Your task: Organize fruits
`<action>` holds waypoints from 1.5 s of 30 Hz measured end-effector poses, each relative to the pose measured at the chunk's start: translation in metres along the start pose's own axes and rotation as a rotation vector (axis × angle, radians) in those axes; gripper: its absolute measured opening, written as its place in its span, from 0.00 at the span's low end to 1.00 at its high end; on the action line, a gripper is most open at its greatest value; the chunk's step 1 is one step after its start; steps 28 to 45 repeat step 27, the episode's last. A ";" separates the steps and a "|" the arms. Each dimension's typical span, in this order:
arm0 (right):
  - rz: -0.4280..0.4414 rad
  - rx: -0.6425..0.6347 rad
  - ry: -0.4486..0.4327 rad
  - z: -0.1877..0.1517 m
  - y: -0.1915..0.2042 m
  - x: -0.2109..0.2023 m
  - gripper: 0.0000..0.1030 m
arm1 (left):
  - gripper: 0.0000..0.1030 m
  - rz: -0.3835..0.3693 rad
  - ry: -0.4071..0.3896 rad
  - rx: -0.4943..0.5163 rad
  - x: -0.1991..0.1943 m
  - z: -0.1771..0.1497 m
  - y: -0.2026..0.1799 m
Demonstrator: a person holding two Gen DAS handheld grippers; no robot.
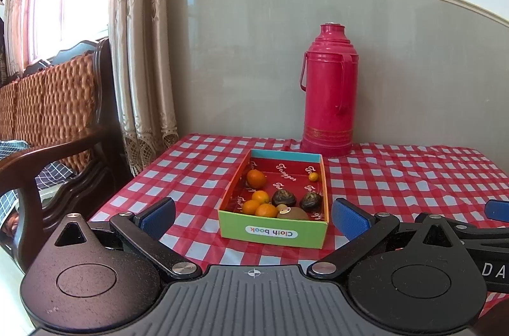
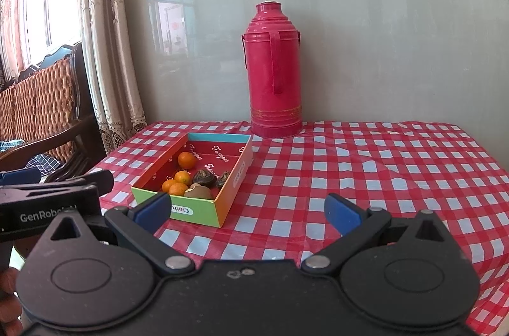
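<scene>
A shallow cardboard box [image 1: 273, 233] with a green "Cloth book" front sits on the checked tablecloth; the same box [image 2: 229, 196] shows left of centre in the right wrist view. Inside lie several oranges [image 1: 256, 178] [image 2: 186, 160], a tiny orange fruit [image 1: 313, 176], two dark brown water chestnuts [image 1: 283, 197] [image 2: 203, 177] and a kiwi [image 1: 294, 213] [image 2: 198, 193]. My left gripper [image 1: 253, 220] is open just in front of the box, holding nothing. My right gripper [image 2: 248, 210] is open over bare cloth right of the box, also holding nothing.
A tall red thermos [image 1: 329, 91] [image 2: 275, 72] stands behind the box against the wall. The table [image 2: 397, 177] is covered in red-white checked cloth. A wooden wicker-backed bench [image 1: 47, 120] and curtains [image 1: 140, 50] are to the left, past the table's edge.
</scene>
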State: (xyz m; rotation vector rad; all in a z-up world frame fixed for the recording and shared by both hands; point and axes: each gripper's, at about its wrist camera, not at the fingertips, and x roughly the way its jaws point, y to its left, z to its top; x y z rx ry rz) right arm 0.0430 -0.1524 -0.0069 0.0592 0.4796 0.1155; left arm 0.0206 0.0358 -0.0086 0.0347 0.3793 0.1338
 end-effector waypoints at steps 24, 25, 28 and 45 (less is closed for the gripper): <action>0.011 0.011 0.005 0.000 0.000 0.013 0.94 | 1.00 -0.024 -0.003 -0.035 0.021 -0.003 -0.001; 0.012 0.012 0.004 0.001 -0.001 0.014 0.94 | 1.00 -0.030 -0.008 -0.047 0.022 -0.003 0.000; 0.011 0.012 0.004 0.002 -0.002 0.018 0.94 | 1.00 -0.038 -0.004 -0.050 0.027 -0.002 -0.001; 0.011 0.012 0.004 0.002 -0.002 0.018 0.94 | 1.00 -0.038 -0.004 -0.050 0.027 -0.002 -0.001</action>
